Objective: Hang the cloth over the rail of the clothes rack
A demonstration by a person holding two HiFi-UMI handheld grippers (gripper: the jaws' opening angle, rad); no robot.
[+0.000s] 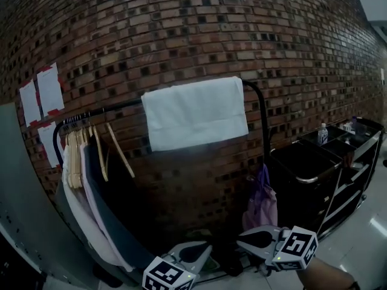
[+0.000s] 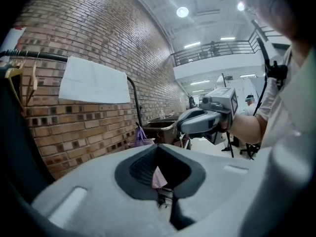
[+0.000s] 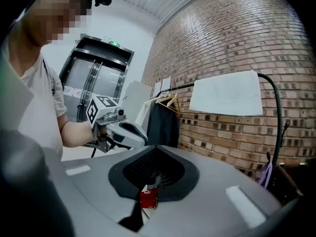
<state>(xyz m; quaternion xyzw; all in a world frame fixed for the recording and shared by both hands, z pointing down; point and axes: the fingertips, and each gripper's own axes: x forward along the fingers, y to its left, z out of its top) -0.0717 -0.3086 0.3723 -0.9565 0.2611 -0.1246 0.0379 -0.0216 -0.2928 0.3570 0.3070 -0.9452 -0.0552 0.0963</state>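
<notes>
My L tongs (image 1: 204, 254) & R tongs (image 1: 245, 240) shut, empty; cloth (image 1: 195, 112) over rail (image 1: 121, 106). Cart (image 1: 314, 162) top: bottle (image 1: 323, 133). Lift doors (image 3: 91, 85): right gripper view only.

The cloth (image 1: 195, 112) is draped over the right part of the rail (image 1: 124, 105), before the brick wall (image 1: 199, 35). Garments (image 1: 97, 213) are hung at the rail's left end. A cart (image 1: 326, 168) is placed to the right of the rail, and a bag (image 1: 261, 203) is hung between them.

The cloth (image 1: 195, 112) hides the rail (image 1: 115, 107) beneath it. Below the cloth, the bottom edge cuts off the left gripper (image 1: 202, 251). Left of the cloth, the print on the papers (image 1: 41, 92) is too small to read.
</notes>
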